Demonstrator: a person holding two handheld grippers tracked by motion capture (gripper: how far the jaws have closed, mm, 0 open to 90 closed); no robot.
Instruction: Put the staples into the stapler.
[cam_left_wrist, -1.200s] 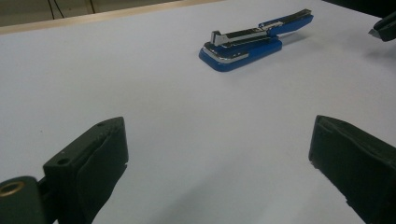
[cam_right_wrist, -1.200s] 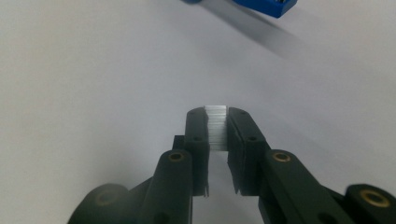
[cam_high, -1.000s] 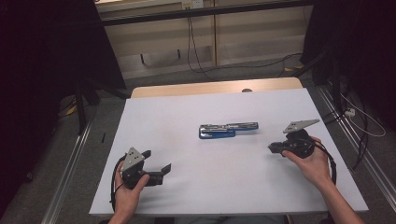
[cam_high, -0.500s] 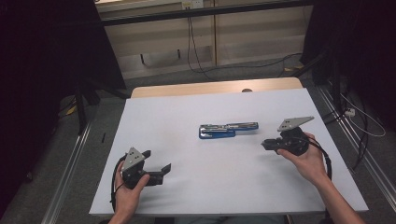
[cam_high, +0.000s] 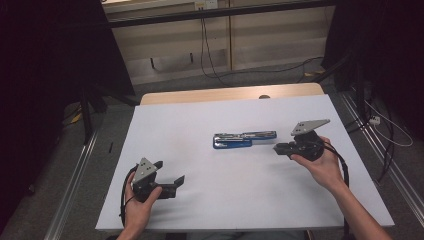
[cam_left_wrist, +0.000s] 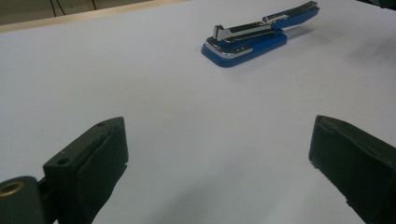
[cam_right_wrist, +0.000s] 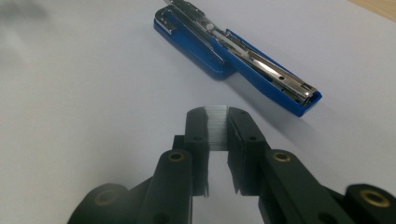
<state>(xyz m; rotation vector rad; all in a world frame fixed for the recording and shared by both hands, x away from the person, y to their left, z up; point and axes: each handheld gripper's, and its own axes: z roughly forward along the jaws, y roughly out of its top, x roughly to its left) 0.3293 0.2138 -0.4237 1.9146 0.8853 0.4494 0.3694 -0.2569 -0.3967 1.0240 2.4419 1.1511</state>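
Here, one white surface (cam_high: 200, 125) is seen, bearing one blue stapler (cam_high: 244, 140) swung open, its metal magazine exposed and empty as far as can be told. Its long axis is laid crosswise, one end just ahead of the right gripper (cam_high: 278, 148), well ahead and to the right of the left gripper (cam_high: 170, 172). One strip of staples (cam_right_wrist: 216, 127) is clamped between the narrowed jaws of the right gripper, above the surface. The left gripper is held wide open with nothing in it.
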